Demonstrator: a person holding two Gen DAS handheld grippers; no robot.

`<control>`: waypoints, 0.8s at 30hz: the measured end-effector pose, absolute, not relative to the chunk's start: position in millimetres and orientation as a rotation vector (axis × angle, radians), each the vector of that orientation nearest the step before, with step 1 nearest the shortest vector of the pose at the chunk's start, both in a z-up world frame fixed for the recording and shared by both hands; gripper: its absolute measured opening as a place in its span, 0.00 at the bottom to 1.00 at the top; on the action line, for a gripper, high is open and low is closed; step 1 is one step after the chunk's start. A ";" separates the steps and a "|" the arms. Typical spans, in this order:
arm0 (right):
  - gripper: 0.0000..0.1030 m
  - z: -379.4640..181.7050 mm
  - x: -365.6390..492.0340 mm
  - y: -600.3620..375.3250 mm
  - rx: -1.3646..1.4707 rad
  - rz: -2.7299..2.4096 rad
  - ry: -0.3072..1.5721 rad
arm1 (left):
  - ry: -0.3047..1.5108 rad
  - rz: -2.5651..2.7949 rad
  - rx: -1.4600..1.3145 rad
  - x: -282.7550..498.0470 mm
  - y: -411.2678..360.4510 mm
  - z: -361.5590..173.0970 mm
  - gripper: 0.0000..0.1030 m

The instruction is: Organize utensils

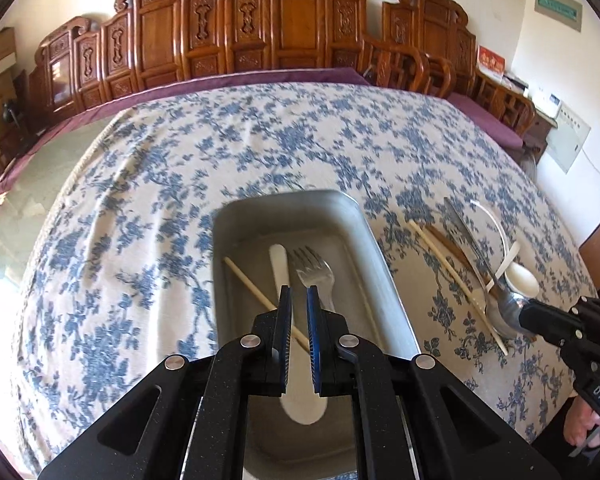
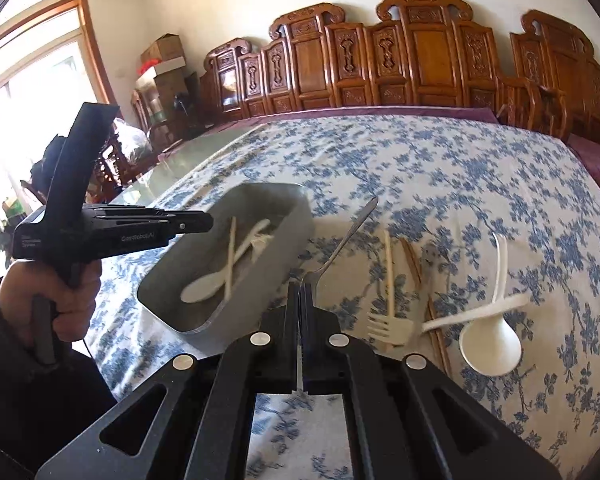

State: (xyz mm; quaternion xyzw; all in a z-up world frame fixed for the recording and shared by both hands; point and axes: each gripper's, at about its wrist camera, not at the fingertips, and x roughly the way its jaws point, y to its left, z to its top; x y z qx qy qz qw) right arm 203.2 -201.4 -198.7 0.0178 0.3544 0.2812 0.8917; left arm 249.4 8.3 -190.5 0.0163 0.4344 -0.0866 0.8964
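Rectangular grey metal tray [image 1: 384, 280], glossy steel spoon [image 1: 508, 312], floral tablecloth [image 1: 140, 200]

tray [image 1: 384, 280]: fork [image 1: 314, 276] inside | loose chopstick [image 1: 456, 276] on cloth, right

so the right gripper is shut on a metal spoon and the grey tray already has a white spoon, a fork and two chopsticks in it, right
Not quite: the grey tray holds only one chopstick, beside the white spoon and fork, as the left wrist view shows. The right gripper is indeed shut on the metal spoon.
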 end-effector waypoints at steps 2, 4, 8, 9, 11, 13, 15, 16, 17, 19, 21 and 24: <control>0.02 -194.8 204.3 -192.2 0.023 0.595 0.735 | 0.890 -0.173 0.025 249.3 14.5 -186.6 0.06; 0.02 -192.2 205.3 -180.6 0.001 0.611 0.738 | 0.880 -0.167 0.016 249.1 20.5 -182.8 0.06; 0.02 -190.2 207.2 -157.2 -0.015 0.644 0.753 | 0.868 -0.148 0.012 249.1 28.7 -179.1 0.06; 0.02 -189.9 208.3 -151.9 -0.016 0.652 0.754 | 0.868 -0.142 0.011 249.5 30.4 -178.7 0.06; 0.02 -189.6 210.6 -142.0 -0.018 0.666 0.756 | 0.865 -0.136 0.006 250.0 34.3 -177.5 0.06; 0.02 -191.3 213.0 -131.2 -0.013 0.672 0.765 | 0.862 -0.132 0.000 250.3 38.0 -176.4 0.06; 0.02 -193.4 214.7 -121.0 -0.009 0.684 0.770 | 0.860 -0.128 -0.002 250.0 41.2 -175.7 0.06; 0.02 -195.3 215.8 -115.9 -0.010 0.688 0.775 | 0.860 -0.124 -0.004 250.1 42.9 -175.4 0.06; 0.02 -197.5 217.5 -111.8 -0.011 0.690 0.782 | 0.860 -0.121 -0.008 250.3 44.6 -175.1 0.06; 0.02 -204.4 225.0 -103.9 -0.007 0.692 0.809 | 0.859 -0.118 -0.011 250.5 46.5 -175.1 0.06; 0.02 -210.0 230.4 -97.0 -0.008 0.694 0.832 | 0.860 -0.114 -0.009 250.0 47.4 -174.9 0.06; 0.02 -215.4 235.5 -89.2 -0.010 0.698 0.849 | 0.860 -0.111 -0.004 249.4 47.6 -174.8 0.06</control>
